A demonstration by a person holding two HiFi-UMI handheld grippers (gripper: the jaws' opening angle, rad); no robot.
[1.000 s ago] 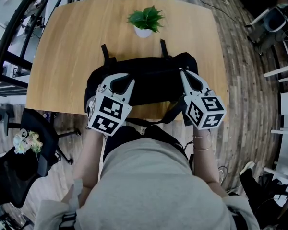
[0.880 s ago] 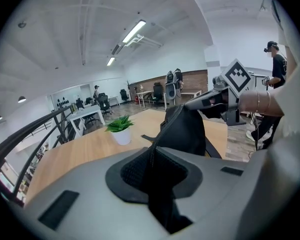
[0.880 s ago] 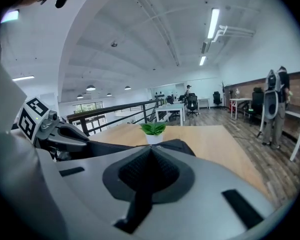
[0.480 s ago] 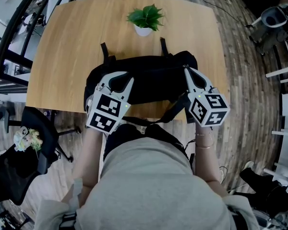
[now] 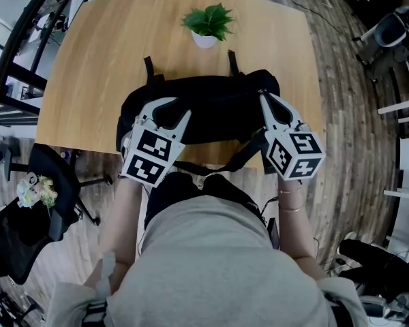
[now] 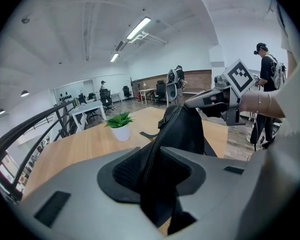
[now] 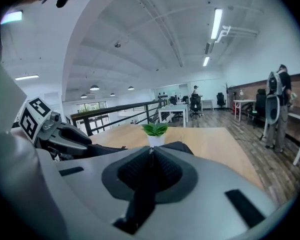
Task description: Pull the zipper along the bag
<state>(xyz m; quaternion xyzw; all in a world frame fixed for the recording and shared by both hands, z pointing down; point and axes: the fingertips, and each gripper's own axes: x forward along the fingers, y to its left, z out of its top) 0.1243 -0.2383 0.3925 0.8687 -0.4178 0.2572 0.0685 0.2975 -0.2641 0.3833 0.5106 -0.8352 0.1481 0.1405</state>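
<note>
A black bag [image 5: 215,107] lies across the near part of the wooden table [image 5: 102,67], its zipper running along the top. My left gripper [image 5: 173,107] is at the bag's left end. Its jaws are opening, and zippered fabric [image 6: 152,159] still fills the gap between them and touches both pads. My right gripper [image 5: 264,98] is at the bag's right end. Its jaws are opening too, but the tips [image 7: 150,151] still pinch a thin dark tab of the zipper. The left gripper view shows the right gripper [image 6: 210,99] beyond the bag [image 6: 187,131].
A small potted plant [image 5: 206,26] stands behind the bag. The bag's strap [image 5: 238,157] hangs over the table's front edge. A black office chair [image 5: 44,182] sits left of the table. People stand at the desks beyond [image 7: 276,106].
The right gripper has shifted slightly to the right along the bag's end. The left gripper has stayed at the left end. The bag has kept its place.
</note>
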